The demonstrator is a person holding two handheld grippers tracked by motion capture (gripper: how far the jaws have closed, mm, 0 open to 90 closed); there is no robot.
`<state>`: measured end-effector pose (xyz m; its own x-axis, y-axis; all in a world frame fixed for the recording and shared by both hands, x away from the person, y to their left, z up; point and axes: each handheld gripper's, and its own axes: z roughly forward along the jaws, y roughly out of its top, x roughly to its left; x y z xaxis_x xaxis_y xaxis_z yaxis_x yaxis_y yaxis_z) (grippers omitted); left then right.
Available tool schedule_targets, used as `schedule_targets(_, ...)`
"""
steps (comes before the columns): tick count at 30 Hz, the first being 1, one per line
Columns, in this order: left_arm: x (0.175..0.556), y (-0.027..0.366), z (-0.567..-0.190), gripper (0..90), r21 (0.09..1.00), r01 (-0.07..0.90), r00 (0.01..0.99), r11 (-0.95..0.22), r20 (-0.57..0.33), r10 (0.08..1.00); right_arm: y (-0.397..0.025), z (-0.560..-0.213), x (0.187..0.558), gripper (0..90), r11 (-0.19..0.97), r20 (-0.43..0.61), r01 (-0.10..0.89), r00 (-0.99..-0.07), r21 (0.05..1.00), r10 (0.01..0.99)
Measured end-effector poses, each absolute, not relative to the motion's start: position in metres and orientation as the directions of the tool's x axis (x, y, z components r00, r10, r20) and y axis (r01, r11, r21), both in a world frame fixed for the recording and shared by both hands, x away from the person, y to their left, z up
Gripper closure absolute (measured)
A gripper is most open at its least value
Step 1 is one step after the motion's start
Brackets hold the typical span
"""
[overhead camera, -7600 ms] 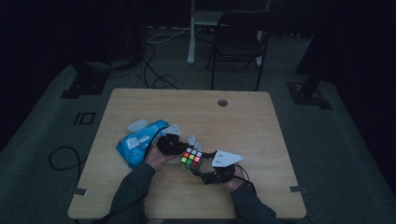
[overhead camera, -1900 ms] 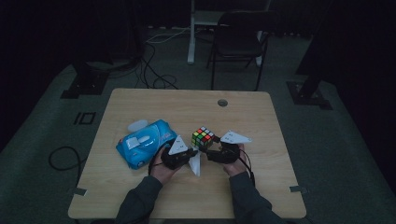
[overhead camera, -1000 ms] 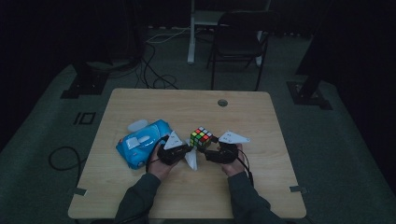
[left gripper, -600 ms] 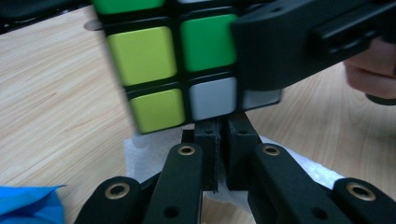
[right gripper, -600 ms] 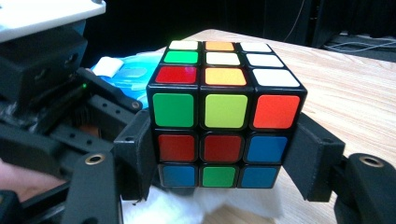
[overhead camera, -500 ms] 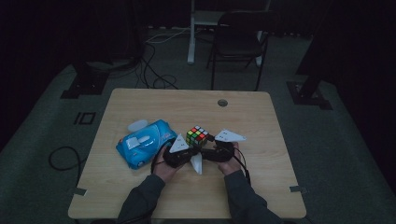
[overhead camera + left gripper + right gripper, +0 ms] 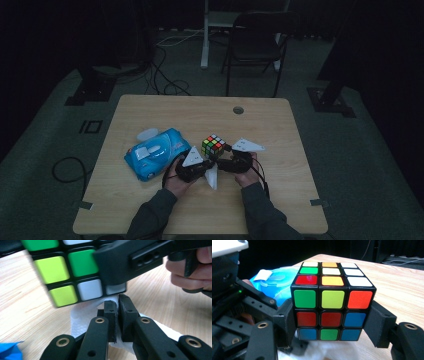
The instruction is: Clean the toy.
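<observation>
Left gripper view: cube (image 7: 72, 272) sits just above left gripper (image 7: 117, 302), whose jaws pinch wipe (image 7: 82, 315). Right gripper (image 7: 332, 320) clamps cube by its sides, raised off table (image 7: 280, 130), centre-near.

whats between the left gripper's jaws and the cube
A white wipe: the left gripper pinches a fold of it just beneath the cube, as the left gripper view shows. The right gripper clamps the cube's sides.

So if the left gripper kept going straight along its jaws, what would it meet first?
Most likely the puzzle cube. The left gripper, shut on a white wipe, points at the cube's lower edge, which the right gripper holds just ahead. The depth is hard to judge.
</observation>
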<state>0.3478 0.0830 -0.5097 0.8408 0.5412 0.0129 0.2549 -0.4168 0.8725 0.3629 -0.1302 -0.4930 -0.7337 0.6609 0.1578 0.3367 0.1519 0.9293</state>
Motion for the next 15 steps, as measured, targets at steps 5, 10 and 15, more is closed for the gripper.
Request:
schedule_targets(5,0.351,0.094,-0.51,86.6,0.868,0.267,0.823,-0.418,0.02,0.568,-0.134,-0.495,0.363,34.4,0.155,0.155,0.341,-0.725,0.927,0.671)
schedule_targets(10,0.351,0.104,-0.508,86.6,0.872,0.276,0.807,-0.404,0.019,0.59,-0.137,-0.497,0.363,34.4,0.157,0.152,0.343,-0.72,0.926,0.677)
schedule_targets(15,0.35,0.108,-0.506,86.6,0.874,0.275,0.801,-0.401,0.022,0.598,-0.138,-0.499,0.362,34.4,0.161,0.15,0.345,-0.718,0.925,0.68)
